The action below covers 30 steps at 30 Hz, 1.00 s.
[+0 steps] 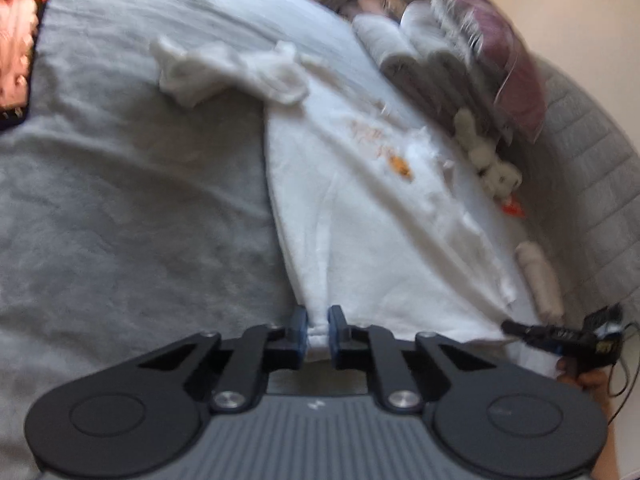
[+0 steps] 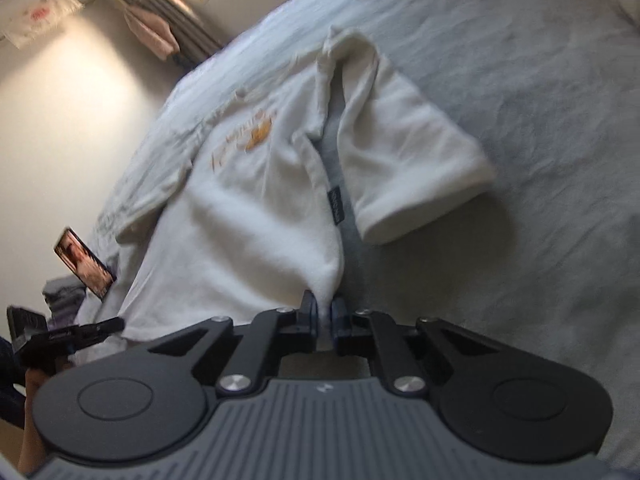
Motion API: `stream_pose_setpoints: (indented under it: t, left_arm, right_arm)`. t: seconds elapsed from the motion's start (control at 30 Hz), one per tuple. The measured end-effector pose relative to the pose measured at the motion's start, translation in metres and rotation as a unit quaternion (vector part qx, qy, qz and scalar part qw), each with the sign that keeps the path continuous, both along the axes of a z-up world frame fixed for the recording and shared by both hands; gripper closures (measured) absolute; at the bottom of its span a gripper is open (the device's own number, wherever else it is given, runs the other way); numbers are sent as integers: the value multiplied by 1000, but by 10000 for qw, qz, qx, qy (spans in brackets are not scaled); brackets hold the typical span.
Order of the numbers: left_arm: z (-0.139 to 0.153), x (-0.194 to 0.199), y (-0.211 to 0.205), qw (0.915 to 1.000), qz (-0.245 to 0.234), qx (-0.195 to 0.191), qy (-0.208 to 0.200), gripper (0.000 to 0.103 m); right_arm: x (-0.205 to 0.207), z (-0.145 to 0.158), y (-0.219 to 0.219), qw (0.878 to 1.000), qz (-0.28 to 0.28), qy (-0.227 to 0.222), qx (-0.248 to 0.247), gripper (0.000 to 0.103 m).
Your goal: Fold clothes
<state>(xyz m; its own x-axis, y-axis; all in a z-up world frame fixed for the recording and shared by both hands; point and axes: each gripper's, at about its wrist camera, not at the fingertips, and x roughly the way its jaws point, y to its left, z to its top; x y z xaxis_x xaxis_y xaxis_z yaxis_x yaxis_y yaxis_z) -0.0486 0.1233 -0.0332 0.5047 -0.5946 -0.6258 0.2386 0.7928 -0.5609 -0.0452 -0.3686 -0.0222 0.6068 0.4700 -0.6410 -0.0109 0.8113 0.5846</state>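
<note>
Currently both the left gripper [image 1: 318,330] and right gripper [image 2: 325,314] pinch the white sweatshirt's [image 1: 372,200] hem thinly, so lifting may slip it free.

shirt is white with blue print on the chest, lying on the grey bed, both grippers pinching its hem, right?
Not quite: the print on the shirt is orange, not blue, as the right wrist view shows. The rest holds: the shirt is white, lies on the grey bed, and the left gripper and right gripper each pinch its hem.
</note>
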Motion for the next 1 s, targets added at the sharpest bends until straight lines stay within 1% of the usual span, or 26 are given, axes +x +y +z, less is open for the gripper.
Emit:
stream_pose_setpoints:
  t: [0.07, 0.1, 0.17, 0.23, 0.33, 0.4, 0.43, 0.5, 0.53, 0.67, 0.7, 0.73, 0.77, 0.8, 0.83, 0.9, 1.0]
  left_arm:
    - [15, -10, 3, 9997, -87, 36, -246, 93]
    - [21, -15, 4, 9994, -161, 45, -299, 93]
    - [25, -20, 3, 9990, -278, 149, -316, 93]
    - [21, -23, 0, 9980, -424, 389, -260, 93]
    - [10, -24, -1, 9959, -568, 702, -60, 93]
    - [0, -23, -8, 9932, -629, 980, 43, 93]
    - [-4, -21, -10, 9922, -644, 1060, 80, 93]
    - [-6, -19, -13, 9907, -692, 1169, 72, 92]
    - [-7, -17, -15, 9899, -716, 1223, 65, 92]
    - [-6, -17, -15, 9890, -775, 1263, 36, 91]
    - [-5, -17, -14, 9890, -782, 1253, 30, 90]
    - [-5, -17, -13, 9891, -789, 1244, 24, 89]
    - [-3, -17, -12, 9897, -793, 1188, 24, 86]
    - [-1, -17, -10, 9904, -796, 1126, 25, 80]
    - [1, -17, -8, 9911, -790, 1075, 3, 78]
    - [7, -17, -5, 9920, -758, 1003, -76, 71]
    - [18, -14, -2, 9929, -657, 947, -278, 66]
  right_arm:
    - [-6, 13, -5, 9998, 25, -152, 91, 95]
    - [-10, 20, -6, 9997, 60, -234, 77, 95]
    - [-16, 32, -8, 9992, 144, -365, -10, 95]
    - [-22, 36, -10, 9990, 266, -361, -18, 95]
    - [-21, 30, -6, 9987, 433, -185, -186, 95]
    - [-17, 19, 2, 9974, 549, 42, -465, 95]
    - [-15, 12, 6, 9962, 599, 166, -613, 95]
    - [-11, 0, 15, 9927, 702, 391, -897, 95]
    - [-8, -3, 17, 9916, 741, 428, -969, 95]
    - [-5, -5, 16, 9903, 819, 417, -1039, 95]
    - [-4, -5, 15, 9905, 838, 395, -1020, 93]
    - [-6, -2, 14, 9906, 873, 354, -992, 85]
    - [-6, 0, 12, 9908, 902, 314, -962, 80]
    - [-7, 2, 9, 9909, 878, 250, -988, 71]
    - [-8, 5, 7, 9911, 816, 176, -1034, 65]
    - [-11, 10, -1, 9922, 637, 89, -1070, 64]
    - [-8, 12, -17, 9952, 214, 75, -947, 64]
